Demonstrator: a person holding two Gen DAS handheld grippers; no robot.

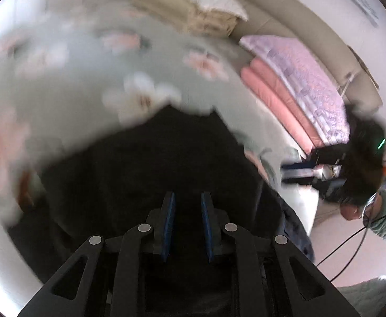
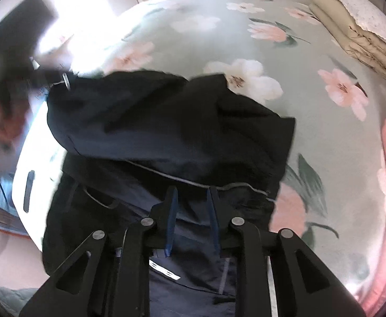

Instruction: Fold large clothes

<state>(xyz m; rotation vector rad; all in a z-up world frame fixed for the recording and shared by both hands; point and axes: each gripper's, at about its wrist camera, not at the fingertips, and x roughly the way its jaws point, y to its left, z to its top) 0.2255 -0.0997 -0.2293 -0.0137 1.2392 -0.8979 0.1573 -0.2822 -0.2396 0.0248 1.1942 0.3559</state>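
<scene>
Right fingers: right gripper has its blue pads spread with a clear gap; dark cloth lies beneath and between them, nothing pinched.
Left fingers: left gripper likewise spread, poised over black fabric; view blurred, contact with the cloth cannot be told.
Garment: black jacket lies bunched on the floral bedsheet, near the bed's edge, a grey zipper line running crosswise just ahead of the right fingers.
Direction: bulk of the jacket extends forward and to the left of the right fingers; its long axis appears to run left to right across that view.
Nearer hand: both sit over the jacket; judged roughly equal.
Surroundings: pink folded bedding and a beige quilt stack well apart from the jacket.
</scene>
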